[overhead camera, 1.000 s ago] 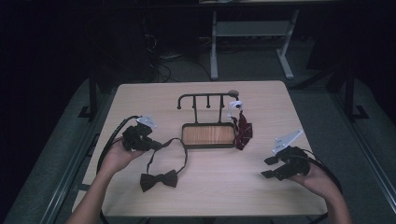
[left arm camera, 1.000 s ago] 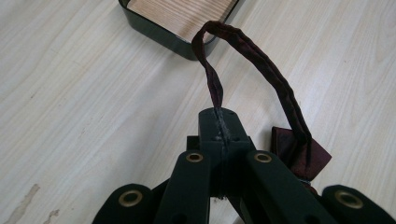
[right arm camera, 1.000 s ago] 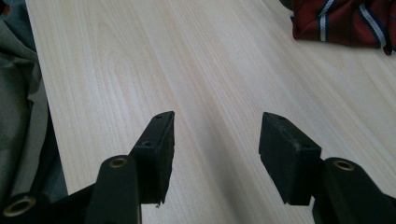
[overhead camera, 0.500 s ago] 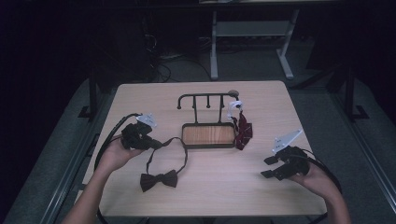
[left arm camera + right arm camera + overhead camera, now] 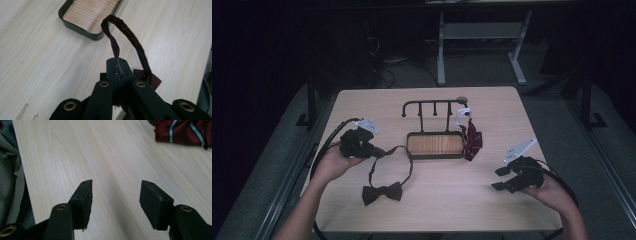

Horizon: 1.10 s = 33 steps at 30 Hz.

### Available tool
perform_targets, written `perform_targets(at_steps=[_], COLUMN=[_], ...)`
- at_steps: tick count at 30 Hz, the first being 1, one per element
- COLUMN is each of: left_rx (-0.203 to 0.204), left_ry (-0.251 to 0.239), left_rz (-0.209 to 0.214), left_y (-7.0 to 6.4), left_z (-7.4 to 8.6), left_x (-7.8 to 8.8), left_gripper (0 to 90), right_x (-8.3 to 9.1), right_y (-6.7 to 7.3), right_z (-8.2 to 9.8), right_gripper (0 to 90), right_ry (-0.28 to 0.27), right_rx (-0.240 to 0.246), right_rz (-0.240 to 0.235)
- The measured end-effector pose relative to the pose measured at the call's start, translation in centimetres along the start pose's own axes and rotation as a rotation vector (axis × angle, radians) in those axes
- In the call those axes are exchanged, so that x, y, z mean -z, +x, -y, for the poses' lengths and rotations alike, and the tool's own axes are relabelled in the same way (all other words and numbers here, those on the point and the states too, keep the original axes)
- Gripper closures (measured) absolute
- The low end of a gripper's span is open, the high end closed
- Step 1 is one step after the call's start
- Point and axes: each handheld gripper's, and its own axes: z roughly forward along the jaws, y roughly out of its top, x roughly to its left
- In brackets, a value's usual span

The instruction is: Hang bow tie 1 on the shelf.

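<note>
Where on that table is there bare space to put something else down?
Bare wood lies along the far edge behind the hook rack, and across the near right between the bow tie and the right gripper. The middle is crowded: tray, striped tie and the bow tie's strap, pinched in the left gripper.

- table [image 5: 50, 150]: pale wood grain, smooth and matt
- tray [image 5: 75, 27]: dark rim, striped wood-look floor
- bow tie strap [image 5: 132, 40]: dark maroon cloth, kinda velvety
- striped tie [image 5: 180, 131]: woven red cloth
- jaw pads: matt black, rubbery-looking
</note>
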Motion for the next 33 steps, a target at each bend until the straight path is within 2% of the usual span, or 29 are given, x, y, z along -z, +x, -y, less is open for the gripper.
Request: perform_targets(at_steps=[6, 19, 33], left_rx=[-0.009, -0.038, -0.049], left_ry=[-0.003, -0.013, -0.027], left_rz=[0.007, -0.006, -0.009], left_y=[0.0, -0.3, -0.4], left_z=[-0.5, -1.8, -2.7], left_x=[0.7, 2.3, 3.8], left_gripper=[89.9, 89.9, 89.9], right_x=[0.1, 0.2, 0.3], right_y=[0.0, 0.1, 0.0], right_z=[0.1, 0.1, 0.1], right_gripper=[43.3, 43.3, 43.1], right_ry=[-0.002, -0.003, -0.008], right_rx=[-0.006, -0.004, -0.003], right_rz=[0.005, 0.006, 0.009])
